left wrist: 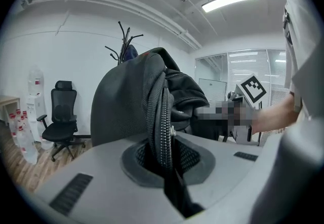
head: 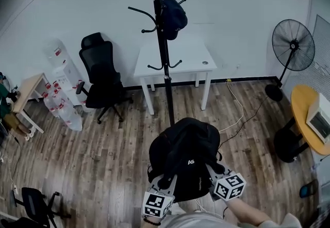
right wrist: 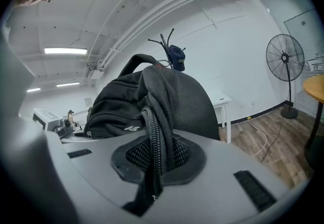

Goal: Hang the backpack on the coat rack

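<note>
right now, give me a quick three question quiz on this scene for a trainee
1. True or false: the backpack hangs on the coat rack.
2. How many claws are shut on the backpack?
3. What hangs on the coat rack? A) a dark cap B) an umbrella C) a raincoat

Key:
1. False; it is held in front of the rack.
2. Two: the left claw and the right claw each pinch its zippered edge.
3. A

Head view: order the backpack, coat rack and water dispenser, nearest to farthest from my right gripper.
1. The backpack, clamped in the right gripper.
2. The coat rack, straight ahead at centre.
3. The water dispenser, far left against the wall.
</note>
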Motion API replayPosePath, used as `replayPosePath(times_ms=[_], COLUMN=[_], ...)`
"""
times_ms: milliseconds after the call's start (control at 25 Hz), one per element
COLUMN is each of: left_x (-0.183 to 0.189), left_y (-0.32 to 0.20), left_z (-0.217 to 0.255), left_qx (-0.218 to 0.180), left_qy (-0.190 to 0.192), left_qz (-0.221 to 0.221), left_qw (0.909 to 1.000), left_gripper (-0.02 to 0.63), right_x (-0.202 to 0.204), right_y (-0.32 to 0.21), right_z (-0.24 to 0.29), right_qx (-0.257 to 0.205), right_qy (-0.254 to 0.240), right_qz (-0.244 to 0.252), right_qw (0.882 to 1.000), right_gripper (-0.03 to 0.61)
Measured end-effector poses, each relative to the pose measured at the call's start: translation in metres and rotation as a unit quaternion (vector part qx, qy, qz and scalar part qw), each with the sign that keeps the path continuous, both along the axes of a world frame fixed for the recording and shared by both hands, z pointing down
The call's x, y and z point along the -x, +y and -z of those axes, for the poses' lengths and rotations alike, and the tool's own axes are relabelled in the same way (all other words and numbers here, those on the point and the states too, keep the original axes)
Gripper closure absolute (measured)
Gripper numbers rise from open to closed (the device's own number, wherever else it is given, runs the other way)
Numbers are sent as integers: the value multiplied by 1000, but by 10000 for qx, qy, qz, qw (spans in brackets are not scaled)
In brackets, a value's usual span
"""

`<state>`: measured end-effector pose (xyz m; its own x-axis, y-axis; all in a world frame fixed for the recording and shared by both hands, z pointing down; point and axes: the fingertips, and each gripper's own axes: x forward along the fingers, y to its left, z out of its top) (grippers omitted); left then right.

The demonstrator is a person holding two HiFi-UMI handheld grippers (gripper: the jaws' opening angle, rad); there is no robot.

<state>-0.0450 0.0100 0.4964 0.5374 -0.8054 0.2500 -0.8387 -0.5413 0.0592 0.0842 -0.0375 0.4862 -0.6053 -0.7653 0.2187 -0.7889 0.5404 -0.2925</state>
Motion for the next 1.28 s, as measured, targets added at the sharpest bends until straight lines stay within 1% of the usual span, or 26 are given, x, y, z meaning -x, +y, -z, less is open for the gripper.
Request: replayPosePath(times_ms=[160,320,640,840,1040,1280], left_x=[18,34,58,60,61,55], left_y=[-30,-58,-109,-141,-177,-229], left_z=[-5,-2,-1,-5,-19,-34], left_qx=[48,-22,-24,55,289,499], left_qy=[-28,-79,-73,-45,-3,-56], left_qz=[-176,-276,-231,-189,-75,27], left_qw=[9998,9996,9997,9998,9996,9987], left_gripper=[591,591,591,591,591,591], right_x=[18,32,55,57,59,55], right_y=[-26,-52,-98,-133,-172,-228], right_z=[-5,-5,-3,-7,-19,-35], right_qx=[120,52,-74,-64,43,214], right_qy=[-38,34,179,262,321,415], right_qz=[-136,-336,-478,-475,-368,-183], right_qw=[9998,9994,9987,9985,9988,9987], right_gripper=[548,548,549,549,549,549])
